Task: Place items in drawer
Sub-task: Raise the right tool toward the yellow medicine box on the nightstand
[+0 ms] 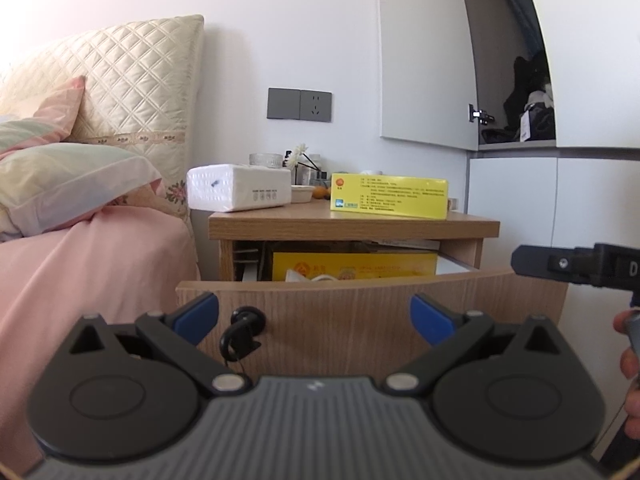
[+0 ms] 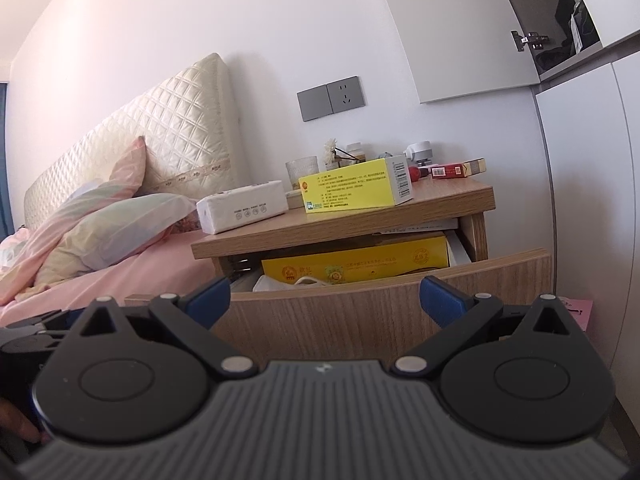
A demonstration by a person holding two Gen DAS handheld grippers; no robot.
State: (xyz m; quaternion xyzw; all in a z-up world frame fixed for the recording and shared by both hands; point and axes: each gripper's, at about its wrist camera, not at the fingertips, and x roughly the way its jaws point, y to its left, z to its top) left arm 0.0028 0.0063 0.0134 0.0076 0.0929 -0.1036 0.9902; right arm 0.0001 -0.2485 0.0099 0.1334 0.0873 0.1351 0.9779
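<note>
Bedside cabinet, wood finish, beside a bed with pink sheets.

Drawer point(image 1: 360, 312): pulled out toward the near side, its front panel facing both grippers. Already holds a large yellow carton point(image 2: 356, 260) lying flat, with some pale items in front of it; a key hangs from the lock point(image 1: 244, 328) at the panel's left.

Cabinet top point(image 2: 440, 200), items still out:
- Yellow box point(image 2: 352, 188), near edge, centre-right; long axis runs left to right, parallel to the drawer front. Likely the first item to go in.
- White tissue pack point(image 2: 244, 206), left end, also lying lengthwise left to right.
- Red packet point(image 2: 450, 170), far right corner.
- Glass cup, flower stems and small bottles along the far wall.

Left gripper point(image 1: 314, 312): fingers spread wide, empty, held low in front of the drawer panel.

Right gripper point(image 2: 324, 294): fingers spread wide, empty, also low before the panel, to the right of its partner.

Key relation: the yellow box lies up and beyond both grippers, past the open drawer. It sits toward the right half of the top, so the right gripper appears the nearer. Its fingers would need to close across the box's short dimension, not along its length.
</note>
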